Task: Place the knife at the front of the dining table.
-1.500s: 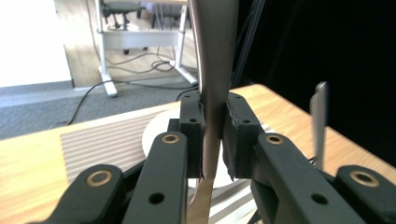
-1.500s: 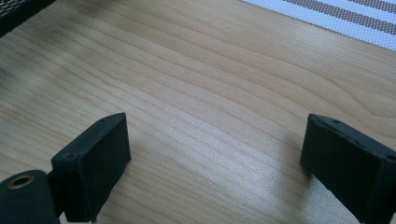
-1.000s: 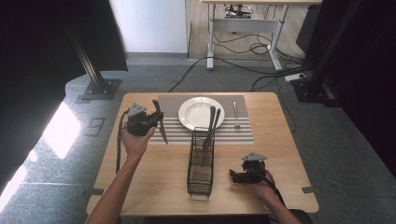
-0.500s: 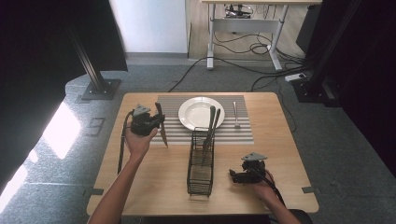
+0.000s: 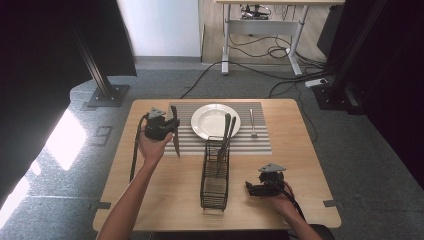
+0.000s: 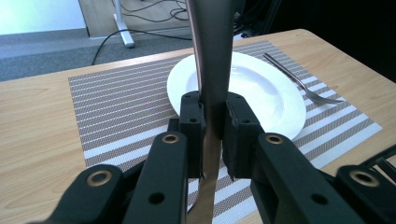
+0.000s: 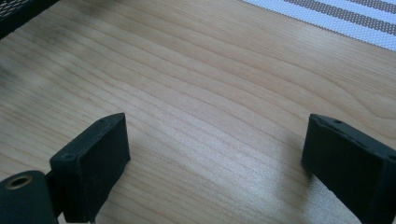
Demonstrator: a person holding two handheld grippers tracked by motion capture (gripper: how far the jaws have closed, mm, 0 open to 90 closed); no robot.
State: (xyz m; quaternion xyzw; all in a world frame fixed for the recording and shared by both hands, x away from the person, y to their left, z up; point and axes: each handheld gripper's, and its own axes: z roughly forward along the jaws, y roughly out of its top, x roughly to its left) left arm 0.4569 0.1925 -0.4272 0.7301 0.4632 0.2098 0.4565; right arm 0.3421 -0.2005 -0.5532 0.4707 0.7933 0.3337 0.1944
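My left gripper (image 5: 170, 126) hovers over the left end of the striped placemat (image 5: 255, 142), shut on a table knife (image 5: 176, 146) that points down toward the mat. In the left gripper view the pads (image 6: 191, 126) clamp the steel knife (image 6: 212, 70) upright in front of the white plate (image 6: 261, 88). The plate (image 5: 215, 121) lies mid-mat, and a fork (image 5: 252, 122) rests right of it. My right gripper (image 5: 252, 189) lies on the wood at the front right, open, with bare tabletop between its jaws (image 7: 215, 149).
A black wire cutlery caddy (image 5: 215, 175) stands in the middle of the table, front of the plate, with long utensils (image 5: 226, 132) sticking out of it. The fork (image 6: 303, 86) lies beyond the plate's right rim. Cables and a desk frame are on the floor behind.
My left hand has carried the knife a little to the right, toward the plate, and slightly lower. The right gripper has stayed put.
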